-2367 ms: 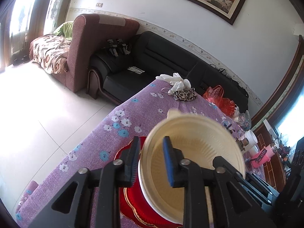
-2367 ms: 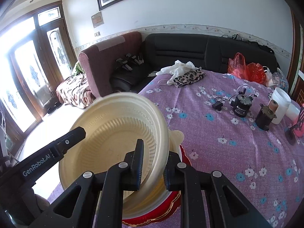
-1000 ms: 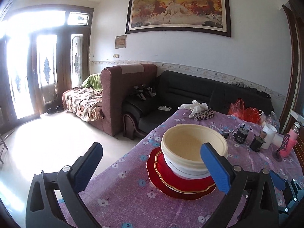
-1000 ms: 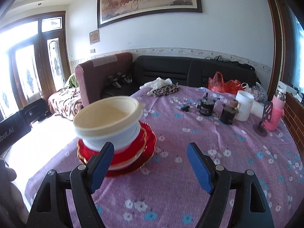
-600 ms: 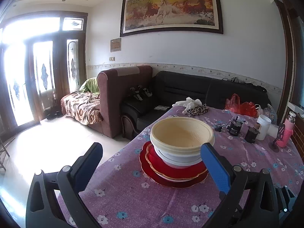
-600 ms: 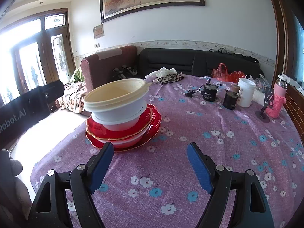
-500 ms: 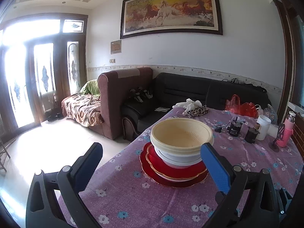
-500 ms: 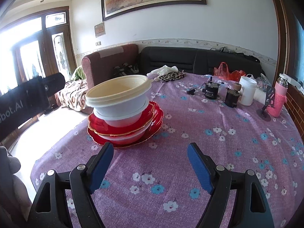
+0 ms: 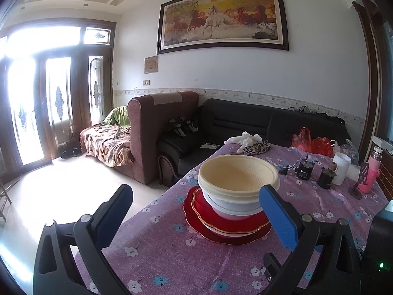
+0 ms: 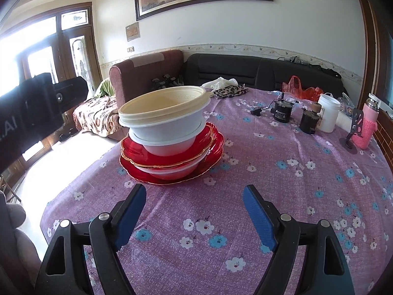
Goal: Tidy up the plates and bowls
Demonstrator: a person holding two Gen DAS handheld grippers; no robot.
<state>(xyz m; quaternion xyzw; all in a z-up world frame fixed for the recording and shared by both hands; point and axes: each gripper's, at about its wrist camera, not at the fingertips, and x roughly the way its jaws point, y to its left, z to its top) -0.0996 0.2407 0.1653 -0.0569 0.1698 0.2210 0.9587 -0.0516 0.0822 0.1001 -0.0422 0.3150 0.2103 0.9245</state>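
Left gripper (image 9: pixel 196 211): jaws wide open, holding nothing. The stack (image 10: pixel 169 135) sits on the table (image 10: pixel 270 172) ahead of them, toward the right jaw. Plates (image 10: pixel 211 147) lie lowest, so the wide base carries the bowls (image 10: pixel 164 113) nested above. Right gripper (image 10: pixel 194 211): jaws wide open, empty; stack ahead, left of centre, apart.

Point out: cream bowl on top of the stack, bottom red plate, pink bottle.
cream bowl (image 10: pixel 164 103), right wrist view, on its inner wall.
red plate (image 10: pixel 216 152), right wrist view, on its right rim.
pink bottle (image 10: pixel 368 120), right wrist view, on its knitted sleeve.
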